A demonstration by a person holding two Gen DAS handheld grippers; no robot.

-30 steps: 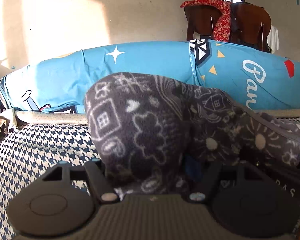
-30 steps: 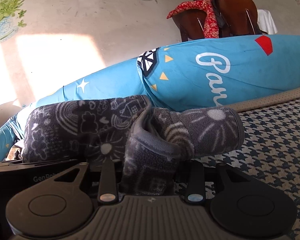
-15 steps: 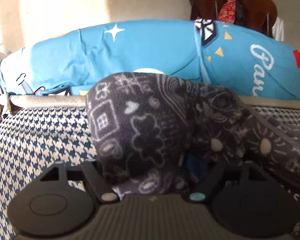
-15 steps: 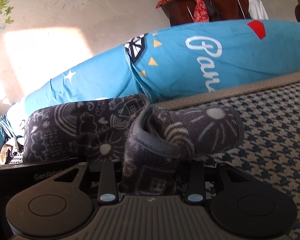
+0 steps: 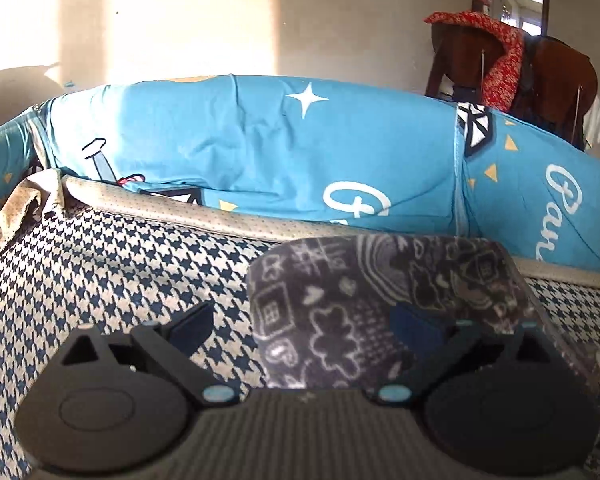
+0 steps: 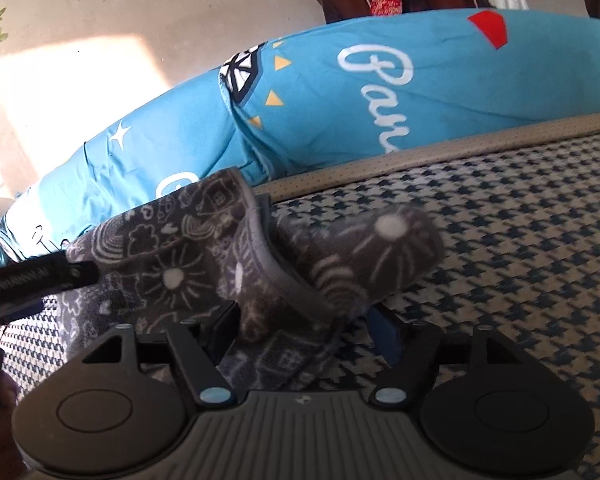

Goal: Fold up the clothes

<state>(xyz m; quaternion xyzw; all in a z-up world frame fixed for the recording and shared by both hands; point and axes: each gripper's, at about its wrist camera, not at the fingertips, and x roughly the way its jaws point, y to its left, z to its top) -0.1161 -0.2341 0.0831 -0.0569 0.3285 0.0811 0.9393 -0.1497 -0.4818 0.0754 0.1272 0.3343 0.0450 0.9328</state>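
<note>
Both tongs are opening right now. The dark grey fleece garment with white doodle print (image 5: pixel 364 308) is lying bunched on the navy-and-cream houndstooth bed cover (image 5: pixel 112 276), just in front of the long blue printed bolster with white lettering (image 5: pixel 284 152). The left gripper (image 5: pixel 300 326) is spreading wide: its left finger is standing clear over bare houndstooth, apart from the cloth, while the fleece is sitting toward the right finger and partly covering it, so no pinch there, released. The right gripper (image 6: pixel 306 326) is also letting go: a fold of the same fleece, with its grey bound edge, is hanging between the fingers, close against the left finger (image 6: pixel 224 326); the right finger is standing off with cover showing in the gap. A rolled sleeve-like end of the garment is sticking out beyond the right gripper toward the right, blurred. The left gripper's black body is showing at the left edge of the right wrist view, just beside the garment. Dark wooden chairs draped with red patterned cloth (image 5: pixel 500 44) are standing behind the bolster by the wall.
</note>
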